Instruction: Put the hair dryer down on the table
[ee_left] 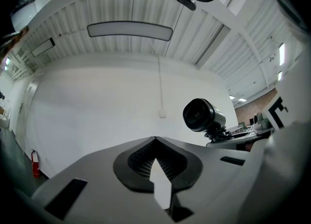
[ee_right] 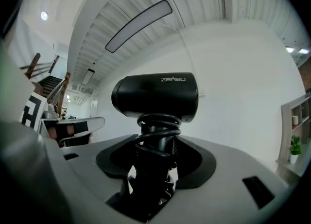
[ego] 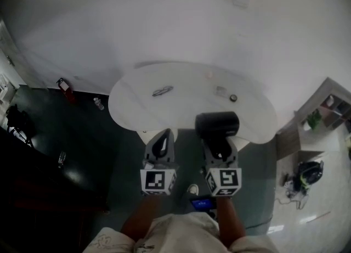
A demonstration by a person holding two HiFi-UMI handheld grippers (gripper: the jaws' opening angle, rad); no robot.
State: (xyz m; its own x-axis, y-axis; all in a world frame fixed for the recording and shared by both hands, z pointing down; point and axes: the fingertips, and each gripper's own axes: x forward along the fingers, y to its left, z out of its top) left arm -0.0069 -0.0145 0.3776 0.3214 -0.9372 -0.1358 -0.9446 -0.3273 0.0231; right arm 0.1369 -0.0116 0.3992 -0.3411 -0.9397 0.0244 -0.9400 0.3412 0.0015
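Observation:
My right gripper (ego: 220, 146) is shut on the handle of a black hair dryer (ego: 217, 124), held upright over the near edge of the round white table (ego: 181, 112). In the right gripper view the dryer's barrel (ee_right: 155, 95) lies crosswise above the jaws, and its coiled cord (ee_right: 156, 126) wraps the handle between the pads of the right gripper (ee_right: 154, 172). My left gripper (ego: 165, 135) hovers beside it at the table's near edge, shut and holding nothing. Its tips (ee_left: 155, 140) meet in the left gripper view, where the hair dryer (ee_left: 203, 115) shows at the right.
On the table lie a pair of glasses (ego: 162, 90) and a few small items (ego: 221, 90) (ego: 233, 98). On the dark floor at the left are a fire extinguisher (ego: 63, 84) and a bottle (ego: 98, 103). A shelf unit (ego: 329, 109) and a bag (ego: 308, 174) are at the right.

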